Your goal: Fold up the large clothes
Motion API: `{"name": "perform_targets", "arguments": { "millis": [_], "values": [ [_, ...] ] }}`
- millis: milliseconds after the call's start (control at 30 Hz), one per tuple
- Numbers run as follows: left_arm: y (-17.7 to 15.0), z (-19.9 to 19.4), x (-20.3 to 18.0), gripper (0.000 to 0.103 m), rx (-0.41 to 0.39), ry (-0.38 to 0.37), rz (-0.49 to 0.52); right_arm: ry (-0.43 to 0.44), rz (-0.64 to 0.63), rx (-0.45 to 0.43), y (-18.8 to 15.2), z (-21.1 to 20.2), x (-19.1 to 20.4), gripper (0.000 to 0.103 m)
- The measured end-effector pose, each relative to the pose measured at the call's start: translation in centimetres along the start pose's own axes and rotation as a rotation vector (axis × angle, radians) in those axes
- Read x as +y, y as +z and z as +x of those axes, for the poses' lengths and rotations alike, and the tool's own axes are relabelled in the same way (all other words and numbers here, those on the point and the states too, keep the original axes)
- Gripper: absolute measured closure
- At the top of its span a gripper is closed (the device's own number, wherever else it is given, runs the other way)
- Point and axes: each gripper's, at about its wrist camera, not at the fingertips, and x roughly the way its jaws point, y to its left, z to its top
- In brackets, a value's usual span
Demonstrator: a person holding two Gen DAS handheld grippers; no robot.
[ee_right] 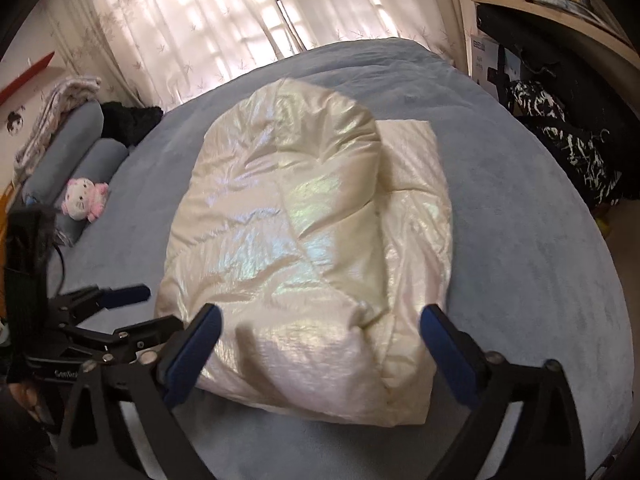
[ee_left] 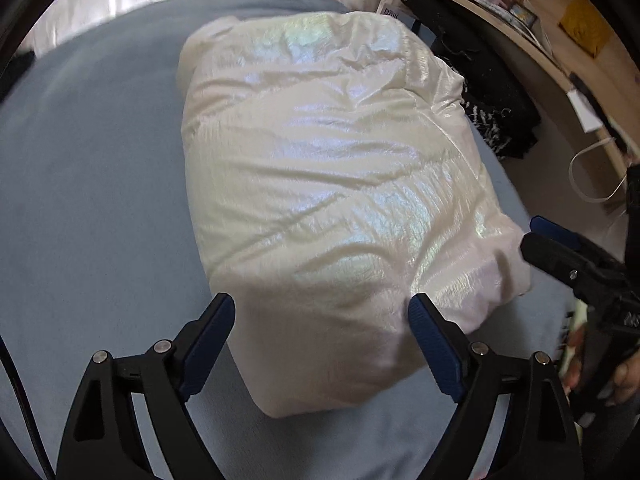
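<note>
A shiny cream padded jacket (ee_left: 332, 184) lies folded into a thick bundle on the blue bed (ee_left: 92, 184). It also shows in the right wrist view (ee_right: 304, 232). My left gripper (ee_left: 322, 312) is open and empty, its blue pads above the bundle's near end. My right gripper (ee_right: 320, 320) is open and empty, jaws wide over the bundle's near edge. The right gripper shows in the left wrist view (ee_left: 560, 248) at the bundle's right side. The left gripper shows in the right wrist view (ee_right: 120, 308) at the bundle's left.
A pink and white plush toy (ee_right: 86, 198) and grey bolsters (ee_right: 76, 148) lie at the bed's left end. Dark clothes (ee_left: 492, 92) hang by a wooden shelf (ee_left: 520, 32) on the right. Curtains (ee_right: 248, 20) stand behind the bed.
</note>
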Motion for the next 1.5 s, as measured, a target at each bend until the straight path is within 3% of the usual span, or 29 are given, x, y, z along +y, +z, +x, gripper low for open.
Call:
{"name": "perform_targets", "arguments": {
  "millis": [100,233,533,633,733,833,967,1167,1333,1500],
  "values": [
    [0.9,-0.3,2.1,0.016,0.023,-0.066,-0.073,0.026,0.033,0.006,1.2,-0.6,-1.3,0.000],
    [2.3,-0.6,4.7,0.010,0.017,-0.100,-0.131,0.091,0.098,0.036,3.7,-0.5,-3.5,0.000],
    [5.1,2.8,8.1,0.009,0.068,-0.203,-0.176,0.159,0.139,0.119,6.3,3.4,-4.5,0.000],
    [5.2,4.4,8.6,0.008,0.085,-0.217,-0.169,0.140,0.119,0.156,6.3,4.9,-4.0,0.000],
    [5.2,5.3,8.4,0.001,0.100,-0.220,-0.163,0.072,0.085,0.206,6.0,6.3,-3.9,0.000],
    [5.2,6.5,8.2,0.001,0.115,-0.224,-0.157,0.023,0.087,0.256,5.6,7.3,-4.7,0.000],
    [5.2,7.6,8.2,0.000,0.124,-0.234,-0.153,0.030,0.148,0.309,5.1,8.6,-7.0,0.000],
    [5.4,9.1,8.9,0.000,0.146,-0.251,-0.151,0.173,0.251,0.378,3.9,11.7,-9.6,0.000],
    [5.9,10.7,10.3,0.000,0.185,-0.294,-0.180,0.343,0.378,0.448,2.5,15.1,-11.7,0.000],
    [5.9,12.5,11.4,0.000,0.212,-0.344,-0.204,0.459,0.441,0.480,1.4,17.0,-12.5,0.000]
  ]
}}
